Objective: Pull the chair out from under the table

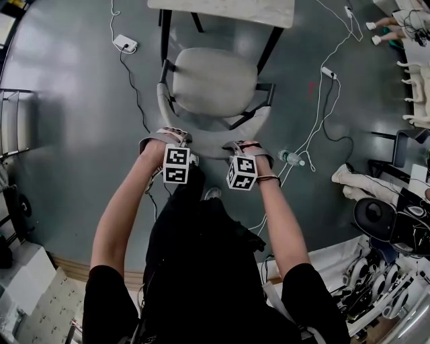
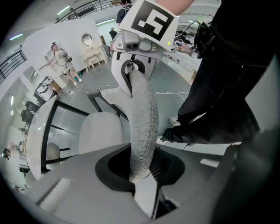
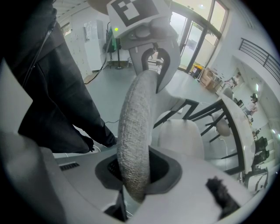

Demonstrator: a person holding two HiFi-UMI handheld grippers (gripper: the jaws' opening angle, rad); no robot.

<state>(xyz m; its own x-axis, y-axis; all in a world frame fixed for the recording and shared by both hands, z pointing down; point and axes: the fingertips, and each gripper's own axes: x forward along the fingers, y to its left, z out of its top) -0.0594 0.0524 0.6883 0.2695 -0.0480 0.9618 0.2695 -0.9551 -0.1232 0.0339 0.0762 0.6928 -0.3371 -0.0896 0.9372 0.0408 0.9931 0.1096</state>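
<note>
The chair has a beige seat (image 1: 215,80), a black frame and a curved grey fabric backrest (image 1: 209,149). Its front reaches just under the white table (image 1: 222,10) at the top of the head view. My left gripper (image 1: 176,144) is shut on the left part of the backrest's top edge, and my right gripper (image 1: 243,149) is shut on the right part. In the left gripper view the backrest (image 2: 142,118) runs up from my left gripper (image 2: 140,175) to the right gripper (image 2: 135,61). In the right gripper view the backrest (image 3: 133,131) sits in my right gripper (image 3: 133,179), beside the seat (image 3: 181,135).
White cables and a power strip (image 1: 125,44) lie on the grey floor around the chair. A water bottle (image 1: 291,158) lies on the floor right of my right hand. A black office chair (image 1: 376,215) and clutter stand at the right. A person (image 2: 59,57) stands far off.
</note>
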